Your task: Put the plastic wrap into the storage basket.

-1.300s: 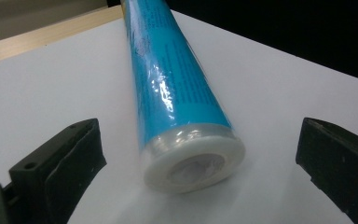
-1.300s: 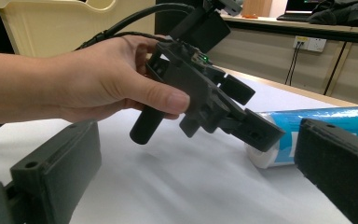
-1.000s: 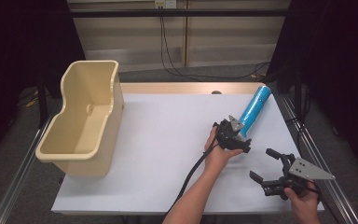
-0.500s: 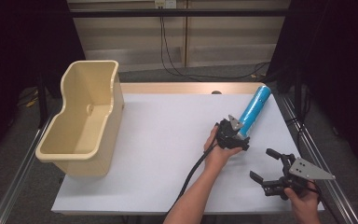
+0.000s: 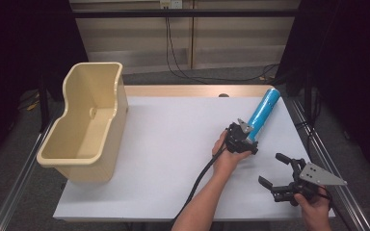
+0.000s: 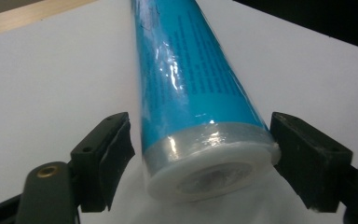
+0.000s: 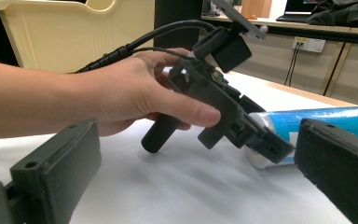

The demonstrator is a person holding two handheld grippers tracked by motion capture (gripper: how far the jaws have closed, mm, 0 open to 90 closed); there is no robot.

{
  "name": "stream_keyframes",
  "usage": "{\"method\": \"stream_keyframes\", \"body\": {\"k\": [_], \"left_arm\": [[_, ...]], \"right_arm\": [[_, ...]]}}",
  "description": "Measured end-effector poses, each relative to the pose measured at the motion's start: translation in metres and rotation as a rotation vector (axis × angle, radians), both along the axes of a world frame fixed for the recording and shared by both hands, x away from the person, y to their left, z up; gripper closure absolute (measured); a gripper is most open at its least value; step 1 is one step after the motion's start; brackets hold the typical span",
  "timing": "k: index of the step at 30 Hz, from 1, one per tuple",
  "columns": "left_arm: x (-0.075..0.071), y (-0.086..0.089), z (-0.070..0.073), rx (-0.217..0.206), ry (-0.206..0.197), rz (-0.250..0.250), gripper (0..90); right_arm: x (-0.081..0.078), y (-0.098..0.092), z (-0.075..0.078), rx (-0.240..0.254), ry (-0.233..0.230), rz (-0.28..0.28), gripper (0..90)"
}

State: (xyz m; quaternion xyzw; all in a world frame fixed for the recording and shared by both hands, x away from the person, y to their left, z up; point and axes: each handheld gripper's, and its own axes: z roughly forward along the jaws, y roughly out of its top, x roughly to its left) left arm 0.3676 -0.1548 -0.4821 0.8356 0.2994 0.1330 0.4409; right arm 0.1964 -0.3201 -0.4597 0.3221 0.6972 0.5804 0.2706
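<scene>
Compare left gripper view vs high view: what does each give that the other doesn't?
Left gripper view: the blue tube's white capped end between the left hand-held gripper's open jaws, one jaw at its edge, a gap at the other; print on its wrap.
High view: the beige bin, the right hand-held gripper open nearer the table's front edge, the tube's lie toward the far right.
Both: tube, left hand-held gripper, white table.

A white rectangular tabletop [image 5: 164, 144] with a far wooden edge sits on a grey carpeted floor [image 5: 9, 159]; beige wall panels [image 5: 221, 33] stand beyond, black cables [image 5: 178, 62] hanging down them, dark curtains left and right
</scene>
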Motion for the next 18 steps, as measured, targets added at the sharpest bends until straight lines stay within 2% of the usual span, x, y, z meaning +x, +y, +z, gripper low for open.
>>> {"method": "stream_keyframes", "body": {"k": [2,10,13,15,18], "left_arm": [[0.0,-0.001,0.001,0.01,-0.002,0.001,27.2],[-0.001,0.003,0.007,0.003,0.059,0.065,30.0],[-0.002,0.007,0.009,0.024,0.059,0.064,30.8],[-0.002,0.016,0.01,0.015,0.08,0.077,31.4],[-0.003,0.023,0.011,0.016,0.088,0.081,31.8]], "right_arm": [[0.0,0.0,0.0,0.004,0.001,-0.002,0.2],[0.0,-0.001,0.0,0.001,0.001,-0.001,0.2],[0.0,-0.001,0.0,0.0,0.003,-0.003,0.2],[0.0,-0.002,-0.001,0.001,0.004,-0.005,0.2],[0.0,-0.002,-0.001,0.001,0.006,-0.006,0.2]]}}
